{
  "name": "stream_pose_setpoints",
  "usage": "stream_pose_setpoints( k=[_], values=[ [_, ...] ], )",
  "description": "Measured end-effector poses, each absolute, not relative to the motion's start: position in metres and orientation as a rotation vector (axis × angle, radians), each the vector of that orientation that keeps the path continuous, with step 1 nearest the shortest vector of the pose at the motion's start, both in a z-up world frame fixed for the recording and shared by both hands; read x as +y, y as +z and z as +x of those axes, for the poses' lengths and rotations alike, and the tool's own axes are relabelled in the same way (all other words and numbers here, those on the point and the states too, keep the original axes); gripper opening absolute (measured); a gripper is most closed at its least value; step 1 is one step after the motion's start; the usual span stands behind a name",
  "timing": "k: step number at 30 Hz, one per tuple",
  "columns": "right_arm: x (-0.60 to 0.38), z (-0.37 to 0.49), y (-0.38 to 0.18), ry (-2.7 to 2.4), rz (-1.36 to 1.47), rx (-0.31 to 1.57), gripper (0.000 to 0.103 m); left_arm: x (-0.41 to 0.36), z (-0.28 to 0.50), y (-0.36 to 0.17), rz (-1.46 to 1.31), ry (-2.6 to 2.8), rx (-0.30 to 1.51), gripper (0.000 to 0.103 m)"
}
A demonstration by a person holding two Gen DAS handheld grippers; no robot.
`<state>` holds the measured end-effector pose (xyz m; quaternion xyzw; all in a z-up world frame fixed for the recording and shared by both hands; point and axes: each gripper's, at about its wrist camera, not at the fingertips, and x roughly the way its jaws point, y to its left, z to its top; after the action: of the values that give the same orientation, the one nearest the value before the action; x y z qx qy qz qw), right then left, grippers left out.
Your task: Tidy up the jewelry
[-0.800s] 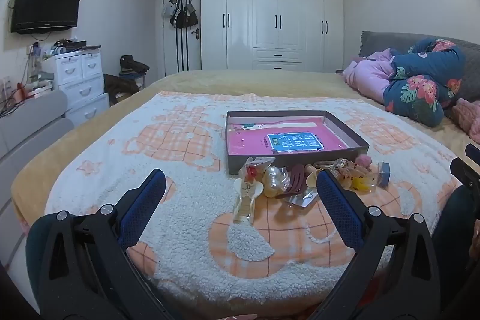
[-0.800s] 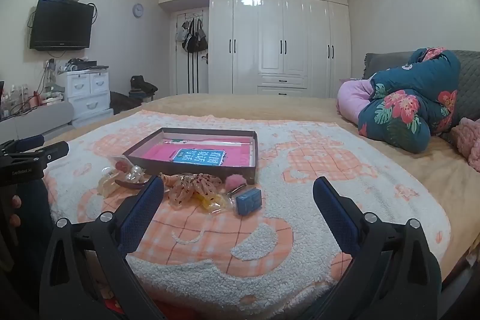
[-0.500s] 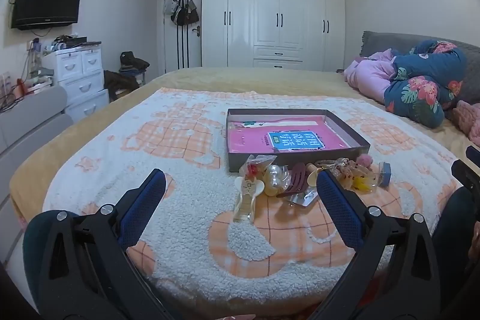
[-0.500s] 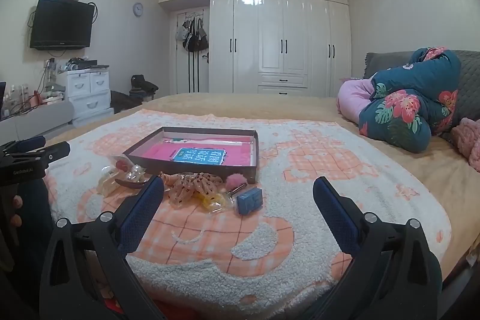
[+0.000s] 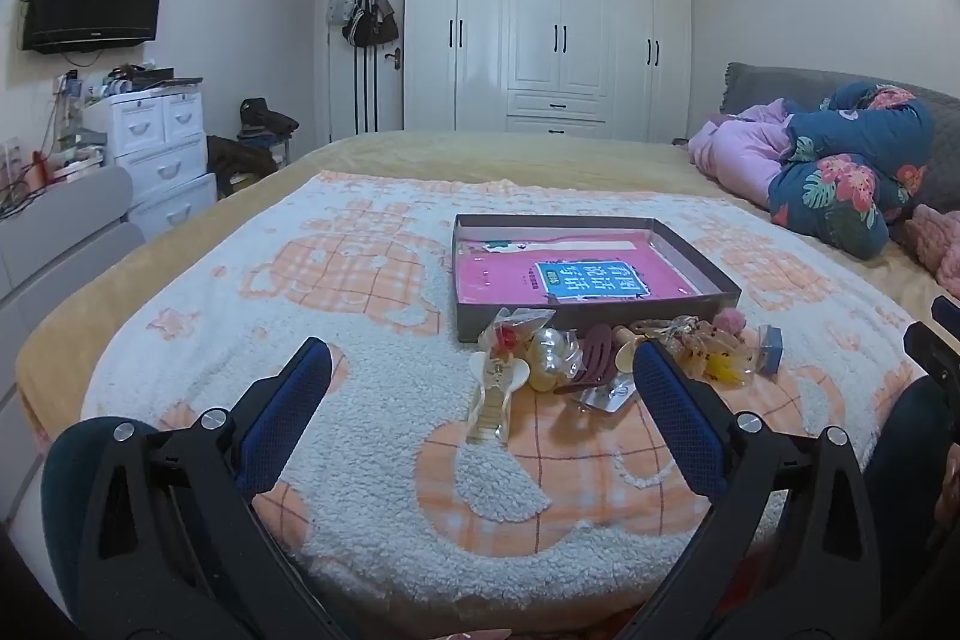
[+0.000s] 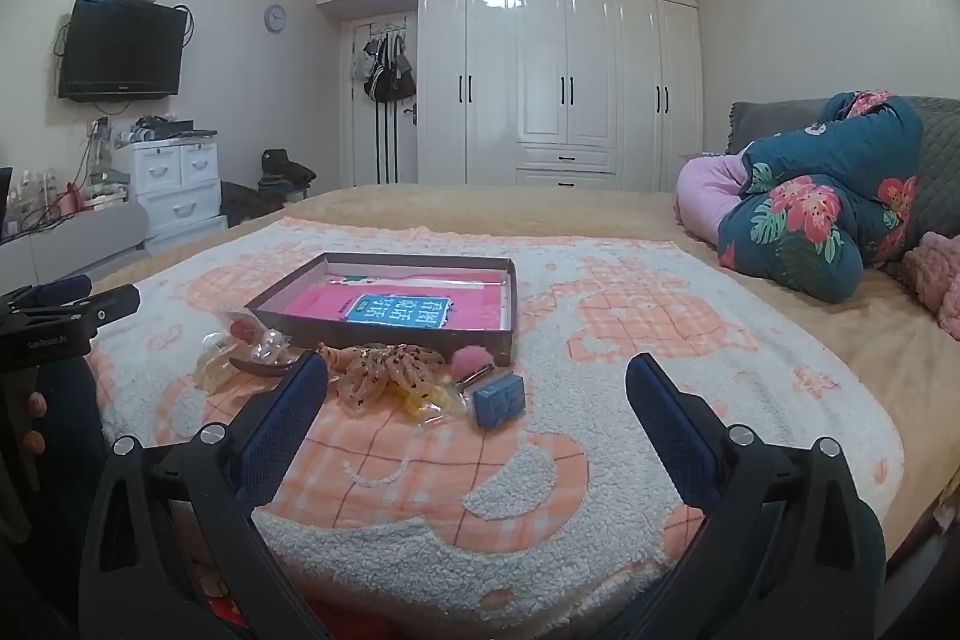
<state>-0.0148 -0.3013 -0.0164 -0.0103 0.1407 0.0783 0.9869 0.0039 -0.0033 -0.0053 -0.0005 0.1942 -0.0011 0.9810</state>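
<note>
A shallow grey box [image 5: 696, 259] with a pink lining lies on the bed's fleece blanket; it also shows in the right wrist view [image 6: 511, 304]. A heap of jewelry and hair accessories lies along its near side: bagged pieces [image 5: 516, 340], a dark red hair clip [image 5: 594, 358], a pink pompom [image 6: 471, 363], an orange patterned scrunchie [image 6: 384, 367] and a small blue box [image 6: 498, 399]. My left gripper [image 5: 480, 394] is open and empty, above the blanket short of the heap. My right gripper [image 6: 477, 415] is open and empty, just short of the blue box.
The orange-and-white blanket [image 5: 360, 292] covers the near part of a yellow bed. Folded floral and pink bedding [image 6: 816, 214] lies at the right. White drawers [image 5: 156, 142] and a wall TV stand left. White wardrobes fill the far wall.
Both grippers stay open. The views shift only slightly; the right gripper has edged a little closer to the heap.
</note>
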Motion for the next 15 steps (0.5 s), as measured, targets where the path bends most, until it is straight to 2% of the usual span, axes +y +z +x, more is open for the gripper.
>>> stream_pose_setpoints(
  k=[15],
  values=[
    [-0.3016, -0.0136, -0.0208, 0.158, -0.014, 0.283, 0.097, 0.0008, 0.0045, -0.0038, -0.006, -0.007, 0.393, 0.093]
  ],
)
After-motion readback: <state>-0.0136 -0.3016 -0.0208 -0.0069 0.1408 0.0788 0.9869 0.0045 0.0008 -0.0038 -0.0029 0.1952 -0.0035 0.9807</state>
